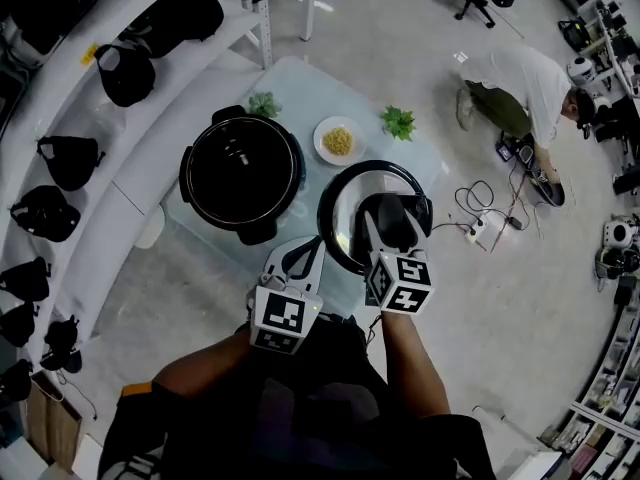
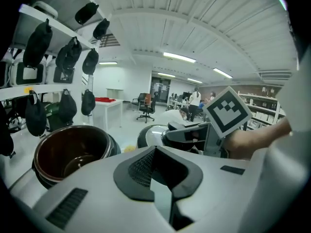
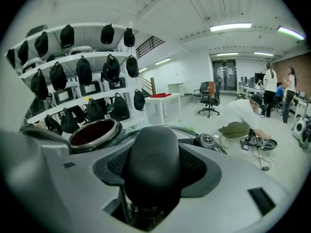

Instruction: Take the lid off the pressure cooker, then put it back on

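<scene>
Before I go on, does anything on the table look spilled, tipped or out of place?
Nothing stands out. The lid is off the cooker, gripped by its handle in the right tongs beside it. The cooker stands upright and open; no spill shows on the table.

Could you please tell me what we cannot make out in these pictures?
- What lies on the plate: too small to identify, head view.
- Tips of the right claw: hidden behind the handle of the lid it grips, right gripper view.
- Lid's near rim: covered by the right claw, head view.
- Inside of the cooker: dark in the head view; near part behind the left claw, left gripper view.
</scene>
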Action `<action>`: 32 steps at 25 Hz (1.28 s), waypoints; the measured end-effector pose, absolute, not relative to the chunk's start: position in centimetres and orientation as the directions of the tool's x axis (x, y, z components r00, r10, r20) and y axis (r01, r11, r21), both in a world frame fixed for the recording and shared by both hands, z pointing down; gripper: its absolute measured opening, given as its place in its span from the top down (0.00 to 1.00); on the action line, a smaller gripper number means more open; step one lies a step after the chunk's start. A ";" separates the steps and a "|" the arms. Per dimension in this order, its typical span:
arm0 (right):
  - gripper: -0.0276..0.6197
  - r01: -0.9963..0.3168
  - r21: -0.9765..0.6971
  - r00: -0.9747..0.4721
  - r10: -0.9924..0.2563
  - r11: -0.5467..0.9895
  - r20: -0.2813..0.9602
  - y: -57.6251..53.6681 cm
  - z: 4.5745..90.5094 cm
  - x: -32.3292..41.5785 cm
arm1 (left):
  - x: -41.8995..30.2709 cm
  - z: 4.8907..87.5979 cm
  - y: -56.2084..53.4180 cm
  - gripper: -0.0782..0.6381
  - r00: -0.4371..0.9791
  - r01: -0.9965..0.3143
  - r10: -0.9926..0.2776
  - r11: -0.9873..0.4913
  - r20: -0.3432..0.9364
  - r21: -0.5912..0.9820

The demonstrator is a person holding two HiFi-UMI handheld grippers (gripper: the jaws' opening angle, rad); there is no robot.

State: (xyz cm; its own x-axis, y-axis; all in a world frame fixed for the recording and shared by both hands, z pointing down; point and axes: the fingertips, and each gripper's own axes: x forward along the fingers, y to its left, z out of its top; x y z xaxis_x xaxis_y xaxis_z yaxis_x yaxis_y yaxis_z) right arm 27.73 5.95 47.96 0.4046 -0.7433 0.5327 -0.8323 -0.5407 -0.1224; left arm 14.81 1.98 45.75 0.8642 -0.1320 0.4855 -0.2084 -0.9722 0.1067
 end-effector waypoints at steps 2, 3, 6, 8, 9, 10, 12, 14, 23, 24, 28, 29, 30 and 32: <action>0.50 -0.845 -0.120 0.396 -0.762 -0.520 0.513 5.6 46.5 27.7 | 14.9 45.1 1.5 0.88 0.875 -0.215 -0.147 -0.972 0.462 0.099; 0.49 -0.852 -0.120 0.389 -0.771 -0.509 0.504 5.3 45.7 27.5 | 14.8 44.7 1.2 0.88 0.877 -0.224 -0.157 -0.970 0.455 0.098; 0.49 -0.878 -0.115 0.361 -0.799 -0.466 0.480 3.8 43.6 27.0 | 13.8 43.6 -0.1 0.88 0.874 -0.261 -0.189 -0.960 0.447 0.103; 0.49 -0.900 -0.107 0.331 -0.820 -0.423 0.466 2.4 42.4 26.5 | 12.9 43.0 -1.2 0.88 0.868 -0.291 -0.217 -0.951 0.446 0.105; 0.49 -0.912 -0.102 0.311 -0.831 -0.397 0.461 1.6 41.8 26.1 | 12.4 42.7 -1.9 0.88 0.866 -0.313 -0.238 -0.944 0.439 0.106; 0.49 -0.925 -0.096 0.288 -0.842 -0.368 0.456 0.6 41.4 25.7 | 11.9 42.4 -2.7 0.88 0.864 -0.339 -0.263 -0.934 0.429 0.111; 0.49 -0.949 -0.081 0.237 -0.861 -0.303 0.451 -1.3 40.5 24.8 | 10.8 42.0 -4.2 0.88 0.853 -0.392 -0.311 -0.912 0.420 0.122; 0.49 -0.970 -0.063 0.183 -0.875 -0.235 0.449 -3.2 39.9 23.7 | 9.6 41.7 -5.8 0.88 0.835 -0.445 -0.361 -0.887 0.415 0.123; 0.49 -0.990 0.014 -0.116 -0.875 0.139 0.470 -12.0 39.0 18.0 | 2.5 42.4 -11.6 0.88 0.672 -0.705 -0.606 -0.700 0.426 0.116; 0.49 -0.984 0.020 -0.148 -0.868 0.178 0.474 -12.7 39.1 17.2 | 1.7 42.7 -11.9 0.88 0.651 -0.726 -0.623 -0.678 0.434 0.116; 0.49 -0.950 0.041 -0.251 -0.835 0.310 0.489 -15.1 39.5 14.5 | -0.6 43.5 -12.7 0.88 0.586 -0.785 -0.672 -0.610 0.454 0.109; 0.49 -0.941 0.043 -0.271 -0.826 0.335 0.495 -15.6 39.8 14.1 | -1.0 43.6 -12.9 0.88 0.573 -0.795 -0.682 -0.597 0.454 0.106; 0.49 -0.933 0.044 -0.288 -0.816 0.357 0.501 -16.0 40.2 13.7 | -1.4 43.7 -13.0 0.88 0.561 -0.804 -0.692 -0.585 0.454 0.102; 0.49 -0.918 0.045 -0.318 -0.797 0.395 0.514 -16.7 41.0 13.0 | -2.3 44.0 -13.1 0.88 0.535 -0.824 -0.710 -0.559 0.459 0.095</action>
State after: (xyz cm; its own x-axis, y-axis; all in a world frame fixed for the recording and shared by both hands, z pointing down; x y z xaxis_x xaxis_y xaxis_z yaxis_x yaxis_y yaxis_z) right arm 12.95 -16.69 40.97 -0.3178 -0.7967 0.5141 -0.9175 0.3951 0.0451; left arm -2.34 -13.05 43.97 0.5346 -0.7096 0.4591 -0.8237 -0.5590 0.0953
